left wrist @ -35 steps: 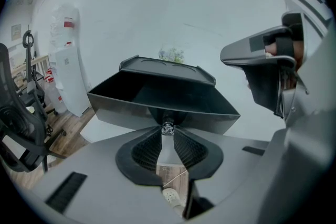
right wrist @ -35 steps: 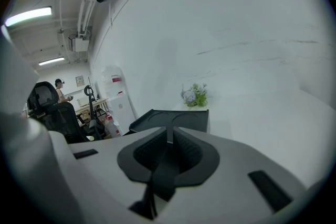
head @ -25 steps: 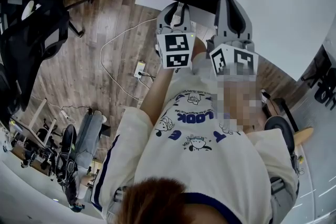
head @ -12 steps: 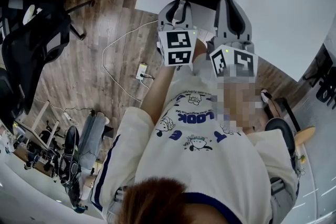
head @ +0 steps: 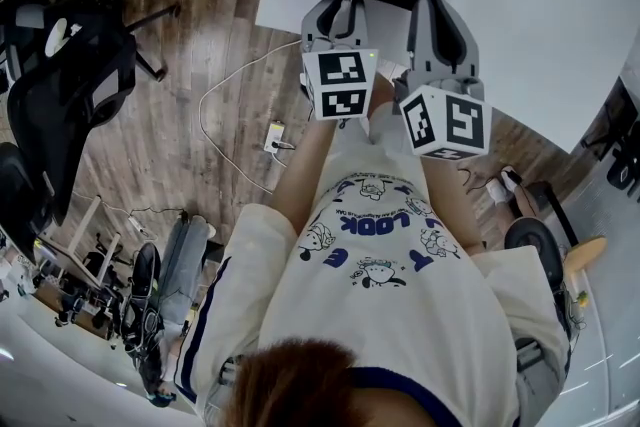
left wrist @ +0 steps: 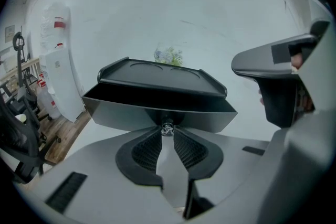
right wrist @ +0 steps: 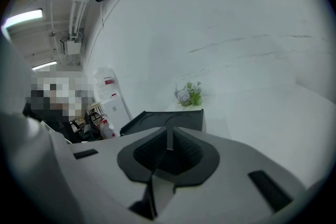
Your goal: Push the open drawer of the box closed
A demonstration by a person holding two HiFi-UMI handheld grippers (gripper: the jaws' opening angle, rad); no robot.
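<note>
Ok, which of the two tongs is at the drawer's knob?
The left tongs: their tips close on the small knob of the open drawer. The right tongs are shut on nothing, off to the box's side.

This looks like an office used as a lab or test room. The floor (head: pixel 200 5) is wood-look planking, and black swivel office chairs (head: pixel 70 85) stand on it at ten o'clock. A power strip (head: pixel 272 137) lies near the middle with a white cable (head: pixel 215 80) looping from it. Stands and gear (head: pixel 80 290) crowd together at eight o'clock. A large white worktop (head: pixel 540 5) fills one to two o'clock. The left gripper view shows a white water dispenser (left wrist: pixel 59 86) at nine o'clock. The right gripper view shows ceiling strip lights (right wrist: pixel 23 18) at ten o'clock and a small bunch of flowers (right wrist: pixel 188 94) on the worktop.
</note>
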